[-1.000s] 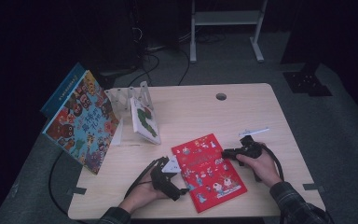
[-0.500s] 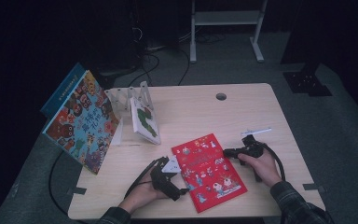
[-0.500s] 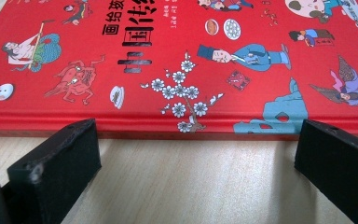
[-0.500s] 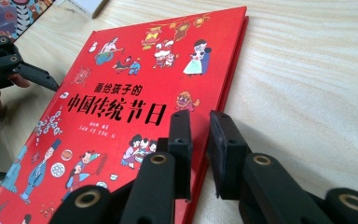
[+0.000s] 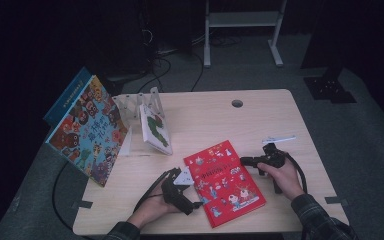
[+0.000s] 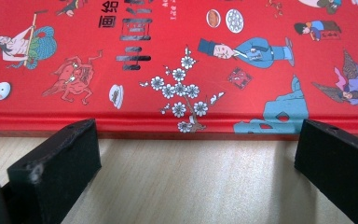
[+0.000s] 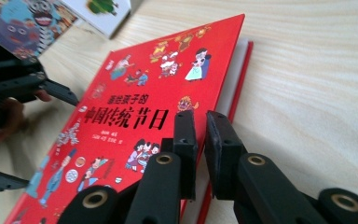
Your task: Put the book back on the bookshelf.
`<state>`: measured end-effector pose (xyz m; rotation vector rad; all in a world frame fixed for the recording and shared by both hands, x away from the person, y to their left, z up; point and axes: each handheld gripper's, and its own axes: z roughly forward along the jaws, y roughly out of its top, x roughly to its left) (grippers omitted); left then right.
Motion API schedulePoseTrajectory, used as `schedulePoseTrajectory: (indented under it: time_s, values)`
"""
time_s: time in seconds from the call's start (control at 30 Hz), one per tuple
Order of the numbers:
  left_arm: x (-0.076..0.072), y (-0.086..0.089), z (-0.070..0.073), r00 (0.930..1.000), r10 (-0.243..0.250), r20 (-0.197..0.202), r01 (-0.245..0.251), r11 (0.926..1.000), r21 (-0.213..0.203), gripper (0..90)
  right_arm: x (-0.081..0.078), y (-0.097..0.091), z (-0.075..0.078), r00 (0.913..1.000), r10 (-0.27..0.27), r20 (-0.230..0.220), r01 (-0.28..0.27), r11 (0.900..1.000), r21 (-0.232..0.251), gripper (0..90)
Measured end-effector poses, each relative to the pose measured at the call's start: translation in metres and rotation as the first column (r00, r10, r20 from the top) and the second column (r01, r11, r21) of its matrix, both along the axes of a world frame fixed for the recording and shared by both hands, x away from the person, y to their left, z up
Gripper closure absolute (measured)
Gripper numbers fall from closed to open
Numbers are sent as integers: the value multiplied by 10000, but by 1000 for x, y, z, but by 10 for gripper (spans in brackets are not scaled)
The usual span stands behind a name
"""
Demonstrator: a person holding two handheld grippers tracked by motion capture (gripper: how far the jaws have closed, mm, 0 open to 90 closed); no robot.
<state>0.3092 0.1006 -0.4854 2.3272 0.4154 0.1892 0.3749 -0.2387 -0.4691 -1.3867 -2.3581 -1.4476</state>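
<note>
- While my right gripper (image 7: 200,123) has just been closing, its jaws pinch the red book's (image 5: 224,181) lifted front cover at the table's (image 5: 200,112) near edge.
- My left gripper (image 5: 187,192) waits unclenched beside the spine.
- I judge the cover ready to open.

Bright red book (image 5: 224,182) on pale blond wood-grain table (image 5: 205,117), cover crowded with small cartoon figures in blue, teal, white and orange, black title lettering across the middle, a sprig of white blossom near the spine, white page block along the open edge. Both grippers matte black: left gripper (image 5: 181,192) with a white patch, right gripper (image 7: 200,128) with brass-coloured rivets. At the table's left edge, tilted big book (image 5: 86,130), blue-backed, packed with orange, red and teal cartoon faces. Beside it, white book (image 5: 155,128) with a green and red picture. Plaid sleeve (image 5: 320,217) at the near right corner.
</note>
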Motion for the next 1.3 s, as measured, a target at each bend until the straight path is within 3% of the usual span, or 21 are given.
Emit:
schedulePoseTrajectory:
  time_s: [0.13, 0.3, 0.63, 0.73, 0.93, 1.07, 1.3]
  values:
    - [0, 0, 0, 10000, 0, -3, 0, 10000, 0, 0, -1, 0, 4, 9997, 227, 57, -229, 9995, 240, 733]
    - [0, 0, 0, 10000, -4, -2, 4, 10000, 0, 0, -3, -3, 12, 9989, 464, 28, -465, 9963, 721, 725]
    - [0, 0, 0, 10000, -9, 1, 9, 10000, 2, 0, -8, 0, 29, 9930, 1159, 209, -1170, 9908, 684, 702]
    - [0, 0, 0, 10000, -12, -1, 12, 10000, -2, 0, -8, 0, 30, 9873, 1581, -161, -1559, 9832, 953, 692]
    - [0, 0, 0, 10000, -18, 22, 18, 10000, 9, 0, -9, 11, 35, 9782, 2076, -59, -2067, 9758, 707, 665]
    - [0, 0, 0, 10000, -17, 20, 17, 10000, 5, 0, -5, 19, 37, 9728, 2316, 18, -2316, 9725, 255, 627]
    - [0, 0, 0, 10000, -17, 22, 17, 10000, 6, 0, 8, 32, 34, 9640, 2641, -293, -2641, 9645, 43, 606]
